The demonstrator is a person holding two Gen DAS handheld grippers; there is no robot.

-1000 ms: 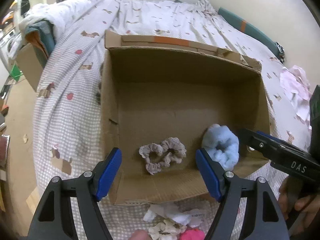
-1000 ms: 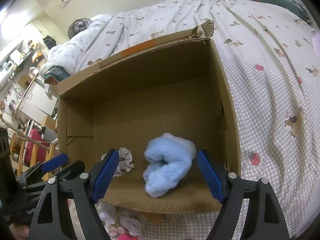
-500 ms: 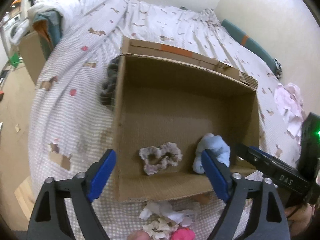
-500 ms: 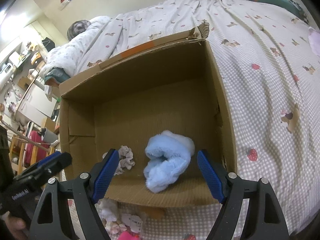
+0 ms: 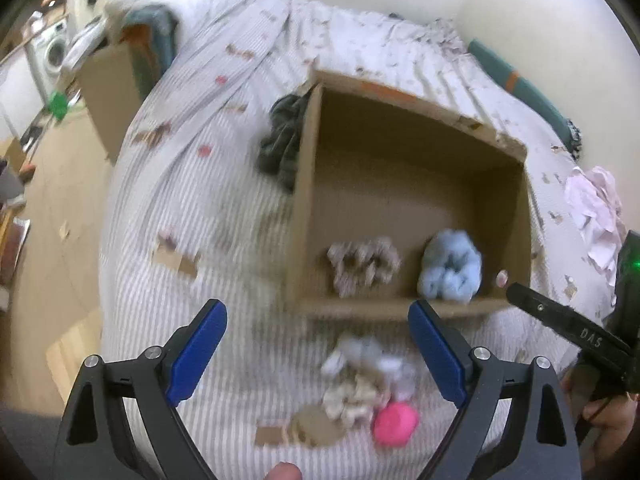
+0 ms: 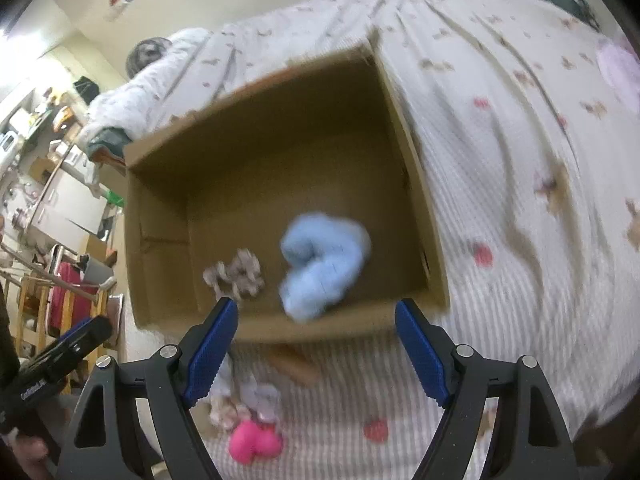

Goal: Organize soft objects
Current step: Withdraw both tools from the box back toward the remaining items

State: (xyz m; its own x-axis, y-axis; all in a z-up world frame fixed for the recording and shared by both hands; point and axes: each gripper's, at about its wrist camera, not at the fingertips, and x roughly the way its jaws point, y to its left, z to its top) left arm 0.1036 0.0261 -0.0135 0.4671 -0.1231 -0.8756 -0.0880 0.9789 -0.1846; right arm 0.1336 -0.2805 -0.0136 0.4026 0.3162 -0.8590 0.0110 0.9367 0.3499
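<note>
An open cardboard box lies on the bed. Inside it, near the front wall, rest a grey-beige scrunchie and a fluffy light-blue scrunchie. On the bedspread in front of the box sits a small heap: white and cream scrunchies and a bright pink one. My left gripper is open above the bedspread, with nothing between its fingers. My right gripper is also open and empty, over the box's front edge.
A dark green-grey cloth lies against the box's left outer wall. Pale pink fabric is at the right on the bed. The bed's left edge drops to a wooden floor, with another cardboard box there.
Both grippers have drawn back from the box, so the heap in front of it now shows. The left gripper has opened wider and shifted left. The scrunchies in the box have not moved.
</note>
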